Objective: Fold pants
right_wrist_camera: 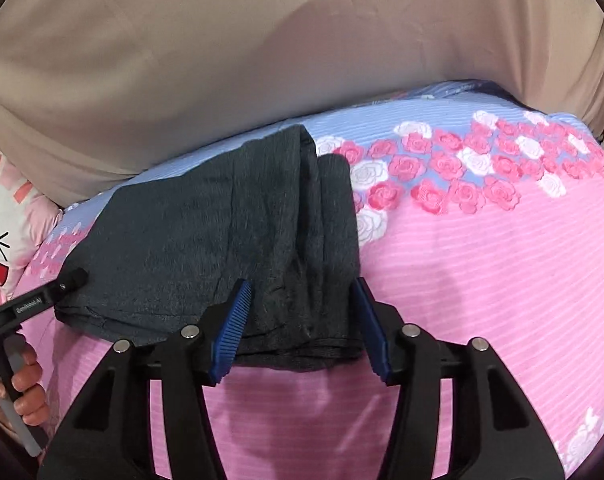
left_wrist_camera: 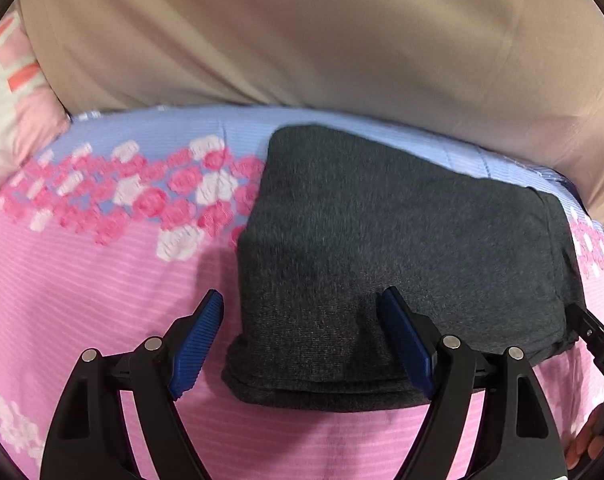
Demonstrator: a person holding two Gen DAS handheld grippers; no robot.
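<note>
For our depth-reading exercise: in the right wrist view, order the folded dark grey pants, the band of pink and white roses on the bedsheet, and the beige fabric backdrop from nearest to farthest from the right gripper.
1. Folded dark grey pants, between the fingers.
2. Band of pink and white roses, beyond, to the right.
3. Beige fabric backdrop, behind the bed.

Count: 1 pair of dark grey pants (left_wrist_camera: pixel 401 248), folded, on 1 bed (left_wrist_camera: pixel 102 288). 2 grippers, left (left_wrist_camera: pixel 302 316) and right (right_wrist_camera: pixel 302 304), 2 blue fingers (left_wrist_camera: pixel 200 340) each. 1 pillow (right_wrist_camera: pixel 6 224) left of the pants.

A home bedroom — rose-print bedsheet (left_wrist_camera: pixel 102 264), cartoon pillow (right_wrist_camera: pixel 2 216), beige headboard (left_wrist_camera: pixel 302 40).
</note>
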